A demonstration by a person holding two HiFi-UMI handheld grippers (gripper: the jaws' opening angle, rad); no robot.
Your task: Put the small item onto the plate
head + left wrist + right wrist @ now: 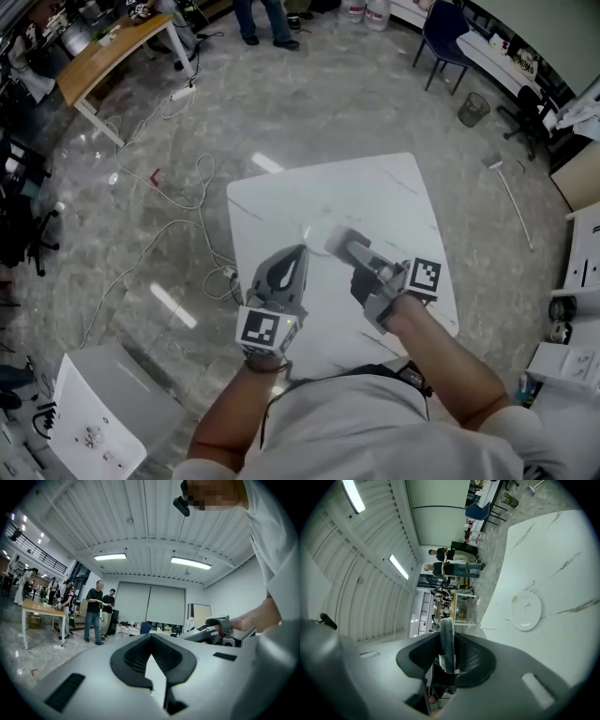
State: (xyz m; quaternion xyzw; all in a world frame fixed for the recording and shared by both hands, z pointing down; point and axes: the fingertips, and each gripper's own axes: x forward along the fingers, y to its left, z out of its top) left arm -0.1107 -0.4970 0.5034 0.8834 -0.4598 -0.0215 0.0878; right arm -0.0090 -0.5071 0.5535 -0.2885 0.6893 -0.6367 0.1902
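Observation:
A white plate [526, 610] lies on the white table [562, 573]; in the head view the plate [314, 231] shows only faintly at the table's [375, 192] middle. My right gripper [337, 244] hovers just right of the plate, shut on the small item [446, 626], a thin flat dark piece with a pale tip that stands edge-on between the jaws. From its own view my right gripper [446, 641] is tilted, with the plate ahead. My left gripper [299, 251] hangs over the table's near left with its jaws together and nothing in them. Its own view shows my left gripper [150, 636] level.
The table's near edge is by my body. Cables [178, 202] trail over the marble floor on the left. A wooden desk [103, 52] and standing people [93, 613] are farther off. A blue chair [441, 33] and a bin [473, 108] stand at the back right.

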